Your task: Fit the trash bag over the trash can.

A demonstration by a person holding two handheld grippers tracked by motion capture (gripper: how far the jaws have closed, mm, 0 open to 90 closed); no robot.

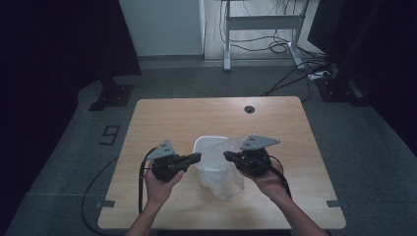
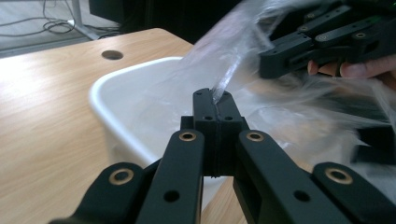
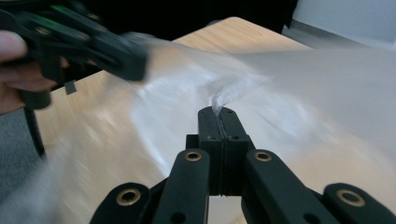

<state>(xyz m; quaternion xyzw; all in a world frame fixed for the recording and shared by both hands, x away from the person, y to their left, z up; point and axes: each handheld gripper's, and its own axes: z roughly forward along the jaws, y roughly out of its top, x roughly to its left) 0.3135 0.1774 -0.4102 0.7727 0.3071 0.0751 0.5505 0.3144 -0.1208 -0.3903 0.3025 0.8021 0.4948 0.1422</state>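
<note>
Pinching the clear bag (image 1: 222,169) from both sides: the left gripper (image 2: 214,97) has its jaws clamped tight on a fold of film, and the right gripper (image 3: 218,112) is nipped onto another fold. Bag hangs between them, draped over the white tub (image 1: 202,145) mid-table (image 1: 162,118).

left gripper (image 1: 198,157): my jaws pressed together, pointing toward 3 o'clock.
right gripper (image 1: 226,156): my jaws pressed together, pointing toward 9 o'clock.
forearms: mine enter from 6 o'clock, tips facing, near each other.
</note>
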